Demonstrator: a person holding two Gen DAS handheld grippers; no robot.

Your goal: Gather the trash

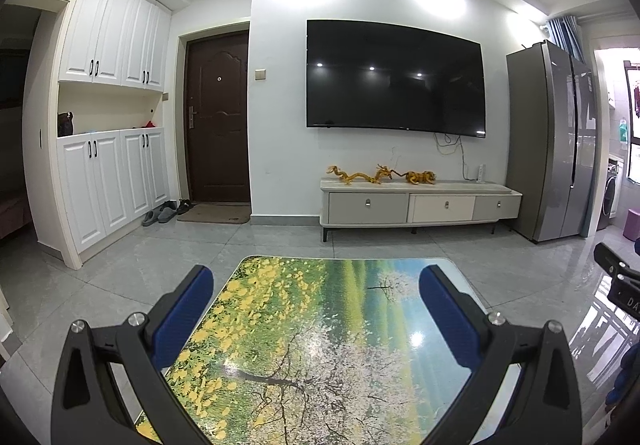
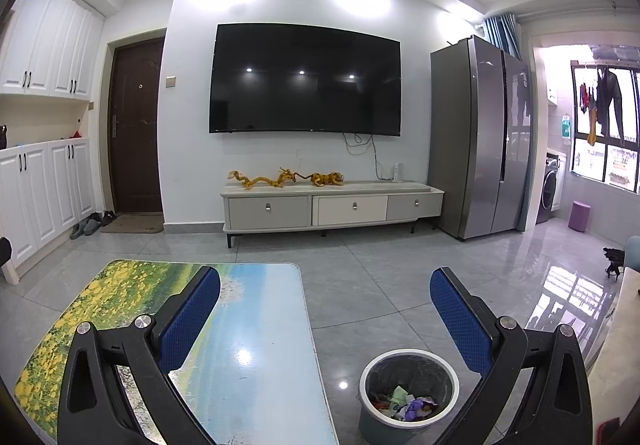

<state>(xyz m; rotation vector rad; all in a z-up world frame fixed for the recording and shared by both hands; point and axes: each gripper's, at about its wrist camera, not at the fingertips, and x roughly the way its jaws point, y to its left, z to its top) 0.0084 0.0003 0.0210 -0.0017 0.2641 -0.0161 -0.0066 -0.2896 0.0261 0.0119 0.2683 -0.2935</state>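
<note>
Left tongs (image 1: 316,309) are held level and pointing forward, their two blue-padded fingers (image 1: 186,309) spread wide apart with nothing between them. Right tongs (image 2: 326,313) match that pose: level, forward-facing, blue pads (image 2: 460,319) splayed wide and gripping nothing. A black part of the right tongs shows at the right edge of the left wrist view.
</note>
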